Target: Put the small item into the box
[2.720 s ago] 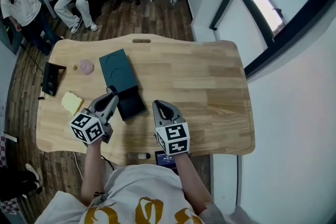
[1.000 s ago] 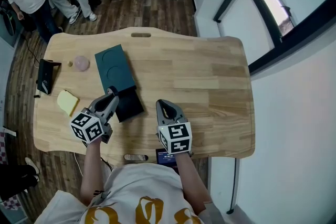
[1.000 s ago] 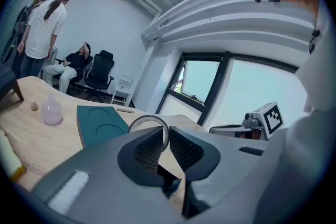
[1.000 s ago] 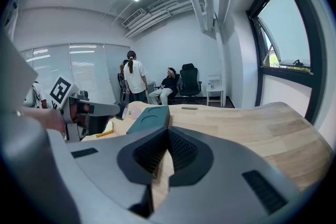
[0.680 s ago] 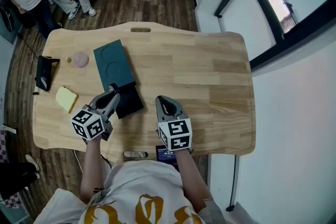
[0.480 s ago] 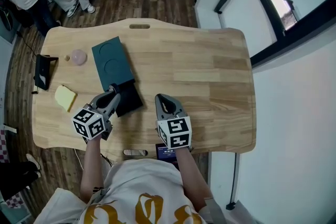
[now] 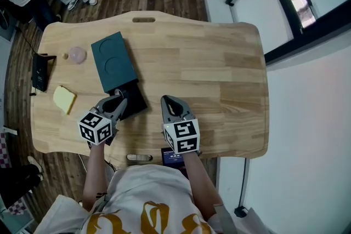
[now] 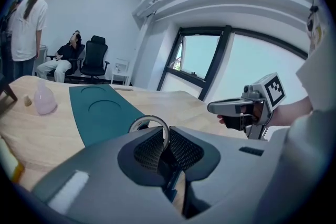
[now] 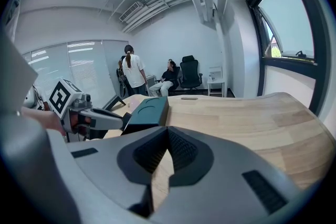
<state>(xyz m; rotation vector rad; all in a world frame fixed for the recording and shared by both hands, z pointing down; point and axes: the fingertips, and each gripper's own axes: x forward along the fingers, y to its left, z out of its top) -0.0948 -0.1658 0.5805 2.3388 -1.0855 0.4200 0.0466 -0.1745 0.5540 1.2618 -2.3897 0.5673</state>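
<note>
A thin silver ring (image 8: 150,121) stands pinched between the mesh pads of my left gripper (image 8: 167,136), which is shut on it. In the head view the left gripper (image 7: 119,97) hovers over the black tray (image 7: 131,102) of the box, whose teal lid (image 7: 112,61) with two round recesses lies flat behind it. The teal lid (image 8: 100,110) fills the table beyond the left jaws. My right gripper (image 7: 165,100) is just right of the box, shut with nothing in it. From the right gripper view (image 9: 167,138) the teal box (image 9: 147,108) and the left gripper (image 9: 118,119) sit ahead at left.
On the table's (image 7: 219,63) left side lie a pink translucent object (image 7: 77,55), a tiny bead (image 7: 64,56), a yellow sponge (image 7: 64,99) and a black device (image 7: 40,70). A phone (image 7: 174,155) sits at the near edge. People stand and sit beyond the far left corner.
The head view has tilted, so the table sits lower in frame. Both grippers keep their places by the box, the left still over the black tray.
</note>
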